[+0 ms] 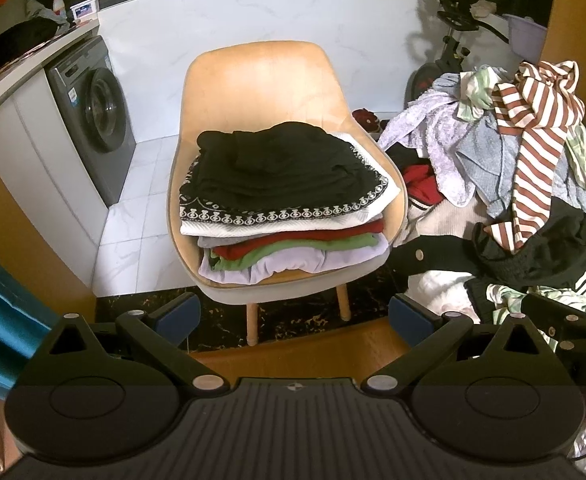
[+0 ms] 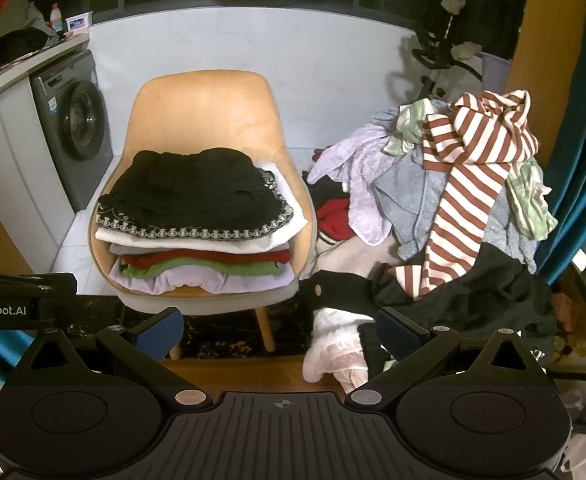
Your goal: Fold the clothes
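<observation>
A stack of folded clothes rests on the seat of a tan chair, with a black garment on top. To its right is a heap of unfolded clothes, topped by a red-and-white striped shirt. My left gripper is open and empty, held back from the chair's front edge. My right gripper is open and empty too, low between the chair and the heap. The left gripper's body shows at the left edge of the right wrist view.
A grey washing machine stands under a counter at left. An exercise bike and a lilac basin stand behind the heap. White floor tiles lie beside the chair. A teal curtain hangs at right.
</observation>
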Tool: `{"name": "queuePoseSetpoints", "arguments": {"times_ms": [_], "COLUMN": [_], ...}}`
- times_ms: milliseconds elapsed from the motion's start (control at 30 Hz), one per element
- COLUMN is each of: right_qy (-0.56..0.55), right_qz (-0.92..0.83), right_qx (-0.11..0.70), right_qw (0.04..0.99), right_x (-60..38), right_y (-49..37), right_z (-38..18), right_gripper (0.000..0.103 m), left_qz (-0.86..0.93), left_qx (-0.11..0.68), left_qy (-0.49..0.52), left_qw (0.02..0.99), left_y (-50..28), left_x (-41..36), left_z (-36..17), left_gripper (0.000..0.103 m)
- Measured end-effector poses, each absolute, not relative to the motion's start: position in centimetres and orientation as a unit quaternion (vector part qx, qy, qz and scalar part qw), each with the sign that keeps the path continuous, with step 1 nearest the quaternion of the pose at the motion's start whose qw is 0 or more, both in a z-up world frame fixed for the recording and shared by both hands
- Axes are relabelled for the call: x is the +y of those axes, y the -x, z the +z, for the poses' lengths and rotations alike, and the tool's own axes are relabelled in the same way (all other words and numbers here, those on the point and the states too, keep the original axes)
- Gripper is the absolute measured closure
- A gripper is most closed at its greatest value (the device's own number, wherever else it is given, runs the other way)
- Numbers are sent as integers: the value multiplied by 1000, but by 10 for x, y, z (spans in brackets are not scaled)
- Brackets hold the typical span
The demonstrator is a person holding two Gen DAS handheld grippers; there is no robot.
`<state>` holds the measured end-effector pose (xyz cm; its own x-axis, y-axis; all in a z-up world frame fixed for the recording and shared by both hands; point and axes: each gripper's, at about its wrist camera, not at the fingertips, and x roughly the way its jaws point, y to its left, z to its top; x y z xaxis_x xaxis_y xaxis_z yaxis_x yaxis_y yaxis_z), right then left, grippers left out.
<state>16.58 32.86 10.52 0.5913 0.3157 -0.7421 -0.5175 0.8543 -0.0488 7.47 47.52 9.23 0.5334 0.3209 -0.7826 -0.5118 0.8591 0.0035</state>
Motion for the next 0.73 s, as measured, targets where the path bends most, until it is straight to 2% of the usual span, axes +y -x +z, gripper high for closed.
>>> {"name": "queuePoseSetpoints", "arguments": {"times_ms": [733], "right_qy": [132], "right_qz": [249], "right_qx": [363], "right_qw": [888], "right_x": [331], "right_y": [-169], "right_z": [109], "right_gripper": [1], "left_qz": [241], "left_qx": [425], "left_qy": [117], "left_qw": [865], "left_y": [-80], "left_x": [478], "left_z": [89], "left_gripper": [1]}}
